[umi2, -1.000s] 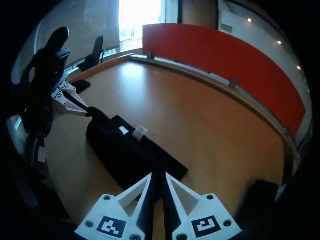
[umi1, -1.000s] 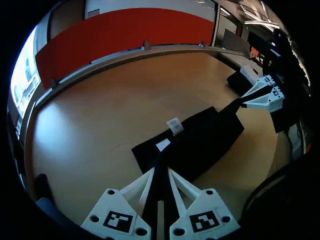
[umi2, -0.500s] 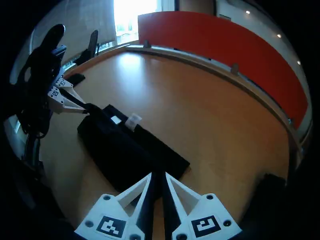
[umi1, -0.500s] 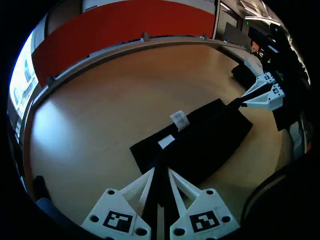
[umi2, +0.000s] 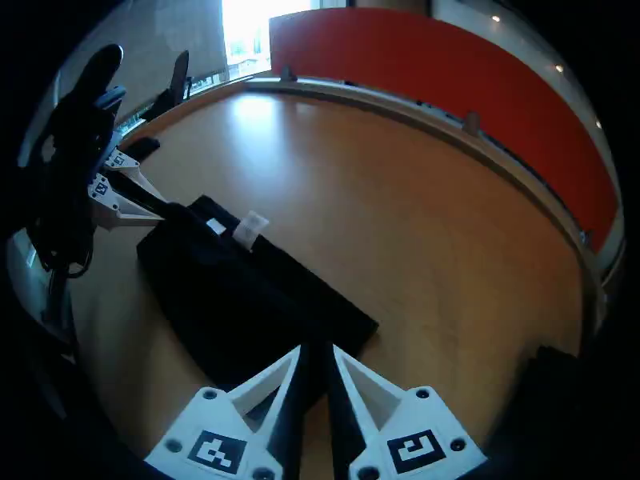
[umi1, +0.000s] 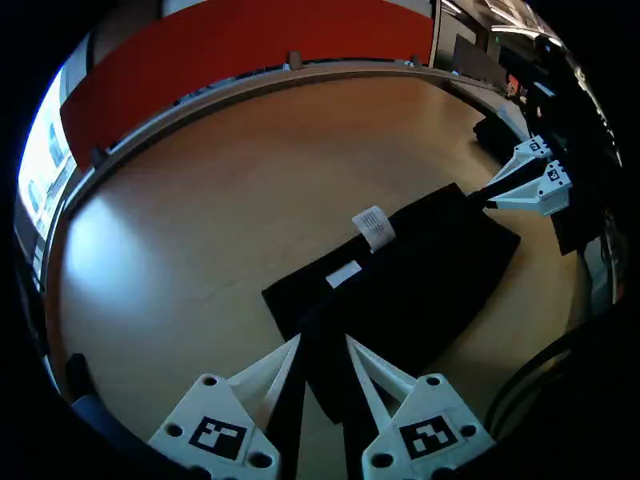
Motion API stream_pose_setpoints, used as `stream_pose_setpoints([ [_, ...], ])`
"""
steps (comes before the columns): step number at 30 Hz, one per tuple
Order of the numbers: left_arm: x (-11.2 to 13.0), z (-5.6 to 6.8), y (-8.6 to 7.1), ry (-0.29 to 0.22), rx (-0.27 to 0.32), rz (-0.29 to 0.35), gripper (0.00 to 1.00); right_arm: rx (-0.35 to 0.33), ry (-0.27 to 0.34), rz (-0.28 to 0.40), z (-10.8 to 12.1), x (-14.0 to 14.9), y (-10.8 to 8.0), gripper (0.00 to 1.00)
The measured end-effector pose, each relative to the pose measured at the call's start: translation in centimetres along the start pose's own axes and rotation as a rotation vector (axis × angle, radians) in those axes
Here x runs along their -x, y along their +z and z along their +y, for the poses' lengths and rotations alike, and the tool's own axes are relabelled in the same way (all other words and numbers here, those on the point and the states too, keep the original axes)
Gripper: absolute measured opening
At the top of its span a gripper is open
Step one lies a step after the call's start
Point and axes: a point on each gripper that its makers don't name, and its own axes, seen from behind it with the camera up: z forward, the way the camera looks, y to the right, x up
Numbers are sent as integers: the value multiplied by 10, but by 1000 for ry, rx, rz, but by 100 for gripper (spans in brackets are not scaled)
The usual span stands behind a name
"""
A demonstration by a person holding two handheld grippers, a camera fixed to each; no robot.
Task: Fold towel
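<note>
A black towel [umi1: 416, 272] lies folded flat on the wooden table [umi1: 200, 208], a white label [umi1: 374, 226] on its upper edge. My left gripper [umi1: 322, 340] stands slightly open, and the towel's near corner lies loose between its fingers. My right gripper [umi2: 316, 348] is shut on the towel's opposite end. In the left gripper view the right gripper [umi1: 482, 197] pinches the far corner at the right. In the right gripper view the left gripper [umi2: 166, 210] sits at the towel's far left corner, with the towel [umi2: 232, 296] stretched between and the label [umi2: 251, 227] on it.
A red partition [umi1: 240, 56] runs along the table's far edge [umi1: 264, 84]. Dark chairs [umi2: 180, 84] stand by the bright window in the right gripper view. A person's dark sleeve [umi2: 68, 160] is behind the left gripper. A dark object [umi1: 500, 136] lies at the table's right end.
The towel has come down flat onto the table as both grippers lowered. My left gripper's fingers have spread apart around the corner. The right gripper stays clamped.
</note>
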Motion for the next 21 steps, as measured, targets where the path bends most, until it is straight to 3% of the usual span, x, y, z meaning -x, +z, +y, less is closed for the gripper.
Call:
stream_pose_setpoints([
  [5,3,-8,5,0,-25,-3,38,20,-3,-10,6,3,5,35],
  [11,3,-15,9,-2,-49,-2,53,50,-14,-21,15,6,8,61],
  [13,2,-18,9,-2,-56,-2,61,57,-16,-22,17,6,9,65],
  [17,1,-23,9,-5,-68,-3,68,67,-12,-21,21,4,10,72],
  [19,-1,-26,8,-10,-73,-3,79,73,-8,-18,23,2,10,77],
  [21,-3,-28,8,-17,-77,-1,80,78,-4,-15,25,1,10,81],
])
